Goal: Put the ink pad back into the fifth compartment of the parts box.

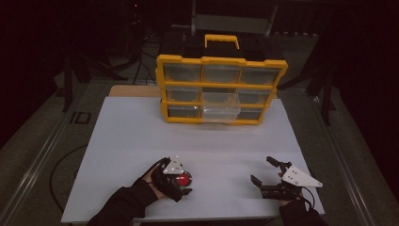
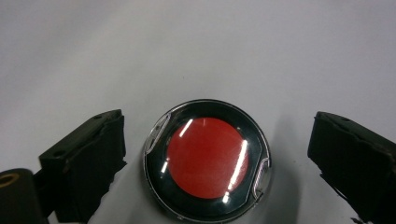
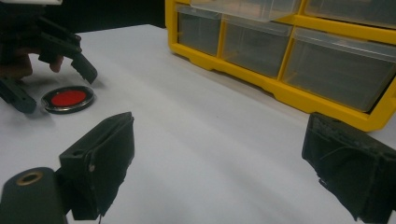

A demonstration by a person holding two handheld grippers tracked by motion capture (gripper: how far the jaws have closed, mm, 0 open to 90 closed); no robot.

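the step in hand looks like the grasp of the small round case with a clear lid and a red disc inside [image 2: 207,160], which lies flat on the white table [image 1: 141,136] near the person's edge, left of the middle. the left gripper [image 1: 180,180] hangs right over it, pointing down; in the left gripper view its two black jaws stand either side of the case, each with bare table showing between pad and rim, so they are released and grip nothing as yet. the case sits a little nearer the jaw at the left of that view than the other. the right gripper [image 1: 263,172] rests well apart near the right of the table, jaws spread wide with nothing between them, aimed toward the yellow plastic organiser with clear drawers [image 1: 221,89] that stands at the far side of the table. one middle drawer seems to stick out a little from the front, though the high view is too dim to be sure of that. judging from this, the next move calls for the left jaws to close evenly on the rim of the case, low enough to catch its thin side wall, since the lid is smooth and the case is shallow and could slide or tip up if only one pad meets it first; then a level lift before carrying it anywhere.
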